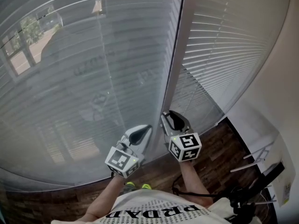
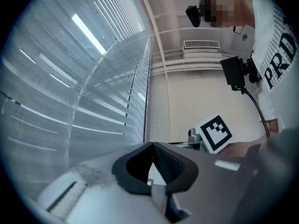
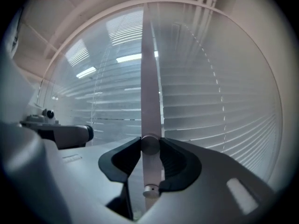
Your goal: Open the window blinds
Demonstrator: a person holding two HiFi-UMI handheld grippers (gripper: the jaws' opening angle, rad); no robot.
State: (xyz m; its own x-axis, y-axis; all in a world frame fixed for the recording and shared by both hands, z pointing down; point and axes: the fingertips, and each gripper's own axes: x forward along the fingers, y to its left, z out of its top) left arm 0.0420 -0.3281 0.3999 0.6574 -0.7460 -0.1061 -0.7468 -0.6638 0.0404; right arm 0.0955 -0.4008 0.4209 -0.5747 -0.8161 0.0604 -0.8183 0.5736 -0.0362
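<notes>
The left gripper (image 1: 141, 134) is pointing forward with its jaws meeting at the tips, and nothing is showing between them. Just beside it, the right gripper (image 1: 173, 120) is pinching a thin upright rod (image 3: 150, 144) between its jaws. Both bare forearms, left (image 1: 103, 200) and right (image 1: 192, 180), are reaching forward from the body.

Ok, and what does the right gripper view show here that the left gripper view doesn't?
Only the right gripper view: the right gripper has its jaws closed on a pale vertical rod, probably the wand, running up in front of the blinds.

Only the left gripper view: the left gripper with its jaws together on nothing, the person's printed shirt, a wall vent, and the right gripper's marker cube.

Both: the slatted blinds across the window.
</notes>
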